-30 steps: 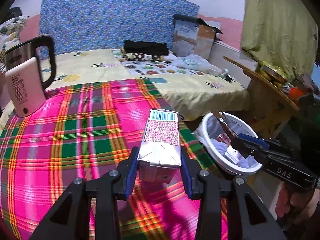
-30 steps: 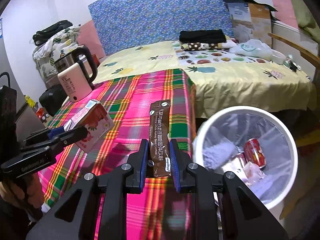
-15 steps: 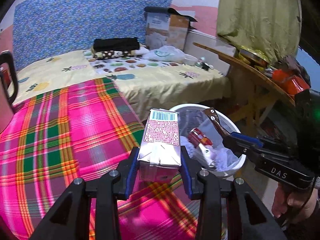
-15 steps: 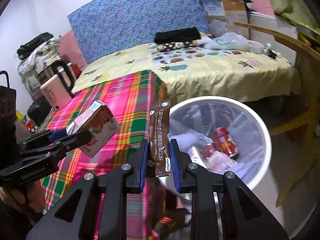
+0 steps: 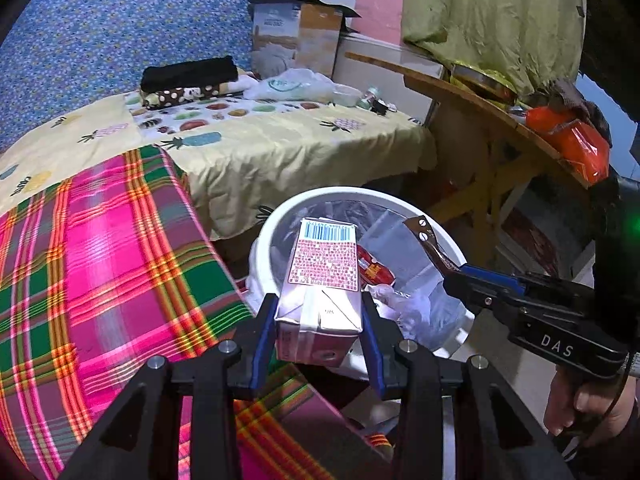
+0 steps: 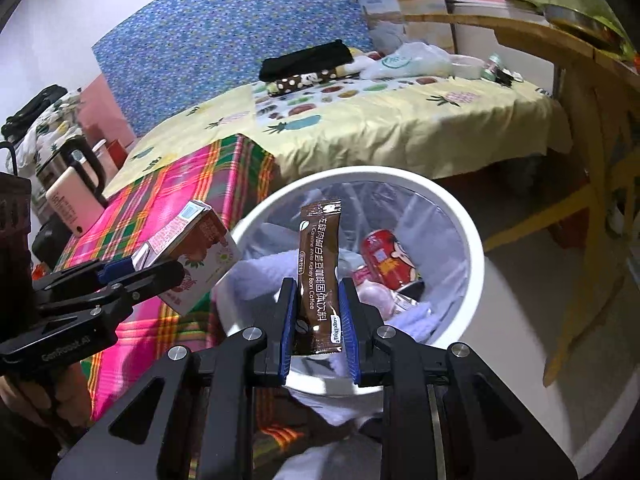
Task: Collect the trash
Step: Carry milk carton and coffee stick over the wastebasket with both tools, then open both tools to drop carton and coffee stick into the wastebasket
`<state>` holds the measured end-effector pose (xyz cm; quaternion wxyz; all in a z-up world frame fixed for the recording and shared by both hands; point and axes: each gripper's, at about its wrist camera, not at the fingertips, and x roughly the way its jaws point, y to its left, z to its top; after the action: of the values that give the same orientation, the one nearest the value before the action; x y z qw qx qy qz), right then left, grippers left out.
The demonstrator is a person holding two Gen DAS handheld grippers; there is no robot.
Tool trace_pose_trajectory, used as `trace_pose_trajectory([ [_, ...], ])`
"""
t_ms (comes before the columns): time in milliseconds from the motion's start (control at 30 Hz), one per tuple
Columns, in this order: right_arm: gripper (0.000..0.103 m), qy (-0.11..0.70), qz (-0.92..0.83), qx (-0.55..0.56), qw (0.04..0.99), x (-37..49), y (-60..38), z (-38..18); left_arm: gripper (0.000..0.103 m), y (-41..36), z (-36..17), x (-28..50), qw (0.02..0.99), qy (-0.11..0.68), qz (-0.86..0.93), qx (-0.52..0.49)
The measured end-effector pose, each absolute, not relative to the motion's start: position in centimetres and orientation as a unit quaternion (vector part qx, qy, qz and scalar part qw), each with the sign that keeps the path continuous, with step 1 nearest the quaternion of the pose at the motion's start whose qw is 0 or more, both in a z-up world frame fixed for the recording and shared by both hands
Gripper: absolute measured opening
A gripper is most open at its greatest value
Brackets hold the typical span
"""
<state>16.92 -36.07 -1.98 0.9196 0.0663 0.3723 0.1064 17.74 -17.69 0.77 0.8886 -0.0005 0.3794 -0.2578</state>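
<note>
I am carrying both loads over the bin [image 6: 476, 248]: left gripper [image 5: 320, 316] fingers clamping the carton [image 5: 322, 280], right gripper [image 6: 318, 312] fingers pinching the coffee sachet [image 6: 319, 276]. Next I should be releasing both above its mouth.

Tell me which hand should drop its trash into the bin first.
Right, probably: the right gripper holds the coffee sachet over the white bin; the left gripper's drink carton seems nearer the rim.
</note>
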Motion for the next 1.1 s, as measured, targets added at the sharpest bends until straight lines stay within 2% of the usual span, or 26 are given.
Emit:
trace_pose_trajectory([
  [667,0.023,0.408,0.088,0.079,0.905,19.1,-38.0,-3.8,0.041,-20.9,-0.6,20.8,0.869,0.399,-0.292,-0.005],
  [733,0.024,0.407,0.086,0.074,0.907,19.1,-37.9,-3.8,0.045,-20.9,-0.4,20.9,0.868,0.4,-0.293,-0.012],
  [800,0.025,0.403,0.087,0.072,0.908,19.0,-37.9,-3.7,0.056,-20.6,-0.2,20.8,0.871,0.394,-0.294,-0.016],
  [833,0.025,0.4,0.09,0.072,0.909,18.9,-38.0,-3.5,0.056,-20.6,0.0,20.7,0.872,0.391,-0.295,-0.017],
  [933,0.032,0.397,0.089,0.071,0.911,18.8,-38.1,-3.3,0.056,-20.2,0.5,20.5,0.875,0.385,-0.294,-0.019],
  [1000,0.042,0.394,0.089,0.073,0.912,18.6,-38.2,-3.2,0.056,-19.8,0.7,20.4,0.876,0.383,-0.292,-0.022],
  [1033,0.051,0.392,0.089,0.075,0.913,18.5,-38.2,-3.1,0.056,-19.6,0.9,20.4,0.877,0.382,-0.29,-0.024],
  [1100,0.055,0.389,0.09,0.077,0.914,18.2,-38.3,-3.0,0.056,-19.1,1.0,20.2,0.879,0.381,-0.287,-0.027],
])
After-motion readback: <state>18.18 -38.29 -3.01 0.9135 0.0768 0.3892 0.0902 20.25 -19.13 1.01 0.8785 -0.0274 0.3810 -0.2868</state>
